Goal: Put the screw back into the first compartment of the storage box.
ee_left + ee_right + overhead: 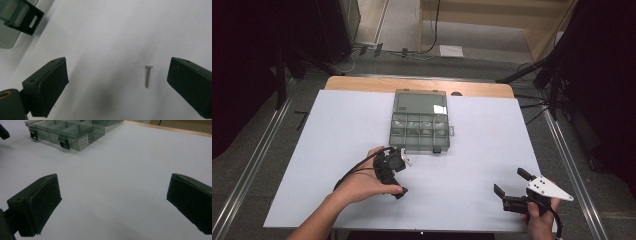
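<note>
White sheeting covers a wooden table [362,83] set on grey carpet, with dark stands at both sides. A clear compartment box [420,125] is seen open near the table's middle. Just in front of it, the left gripper [398,172] is held pointing down at the sheet, jaws wide apart. A small screw [148,76] lies flat and untouched between them, nearer the right-hand jaw, head toward the box, long axis along the view. The right gripper [510,182], also spread and empty, is held well apart.
</note>
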